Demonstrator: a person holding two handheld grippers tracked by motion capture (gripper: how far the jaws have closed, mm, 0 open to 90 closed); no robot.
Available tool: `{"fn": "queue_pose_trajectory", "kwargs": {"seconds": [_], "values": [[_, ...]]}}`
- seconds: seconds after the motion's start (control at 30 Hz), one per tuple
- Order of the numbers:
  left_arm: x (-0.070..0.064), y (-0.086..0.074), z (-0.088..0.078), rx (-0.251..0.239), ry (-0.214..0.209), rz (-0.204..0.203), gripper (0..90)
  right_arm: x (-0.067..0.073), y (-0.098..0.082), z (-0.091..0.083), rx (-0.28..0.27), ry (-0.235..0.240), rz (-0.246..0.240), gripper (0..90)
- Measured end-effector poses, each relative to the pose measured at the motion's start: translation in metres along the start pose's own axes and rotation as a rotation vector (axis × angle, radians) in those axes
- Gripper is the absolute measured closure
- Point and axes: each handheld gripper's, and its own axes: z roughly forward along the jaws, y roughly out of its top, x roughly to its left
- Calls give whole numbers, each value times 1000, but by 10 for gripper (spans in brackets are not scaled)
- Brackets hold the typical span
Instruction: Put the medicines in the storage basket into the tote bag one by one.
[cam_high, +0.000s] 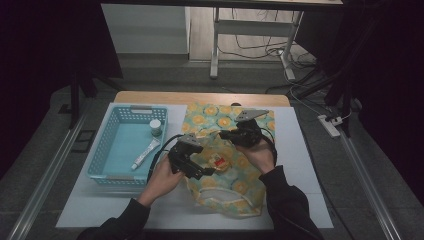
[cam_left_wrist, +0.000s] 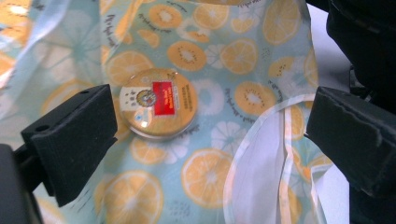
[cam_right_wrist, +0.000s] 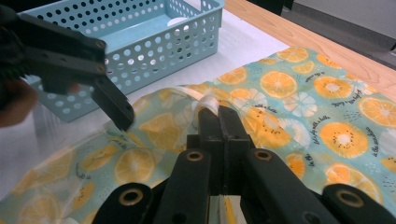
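A cloth bag (cam_high: 227, 180) printed with orange slices lies on the white mat. A round tin (cam_high: 218, 161) with a red label rests on its fabric, beside the white-edged opening (cam_left_wrist: 261, 154). In the left gripper view the tin (cam_left_wrist: 156, 102) sits below the wide open jaws of my left gripper (cam_left_wrist: 210, 126), which touch nothing. In the high view the left gripper (cam_high: 201, 171) hovers just left of the tin. My right gripper (cam_high: 225, 134) is shut on the bag's white rim (cam_right_wrist: 209, 103) and holds it raised; its jaws (cam_right_wrist: 219, 114) meet on the cloth.
A light blue perforated basket (cam_high: 100, 147) stands left of the bag, holding a white tube (cam_high: 145, 153) and a small jar (cam_high: 155, 126). In the right gripper view the basket (cam_right_wrist: 154, 51) is behind the left gripper (cam_right_wrist: 114, 109). The wooden table edge (cam_high: 200, 97) lies beyond.
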Motion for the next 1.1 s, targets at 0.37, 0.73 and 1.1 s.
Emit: {"fn": "queue_pose_trajectory", "kwargs": {"seconds": [0.37, 0.73, 1.1], "values": [[6, -11, -30, -16, 39, -18, 24, -1, -1, 1, 11, -4, -3, 900], [28, -26, -66, -6, 154, -58, 23, -1, 0, 1, 49, 8, 7, 900], [54, -44, -103, -60, 269, -134, 20, -2, 1, 1, 90, 1, 13, 900]]}}
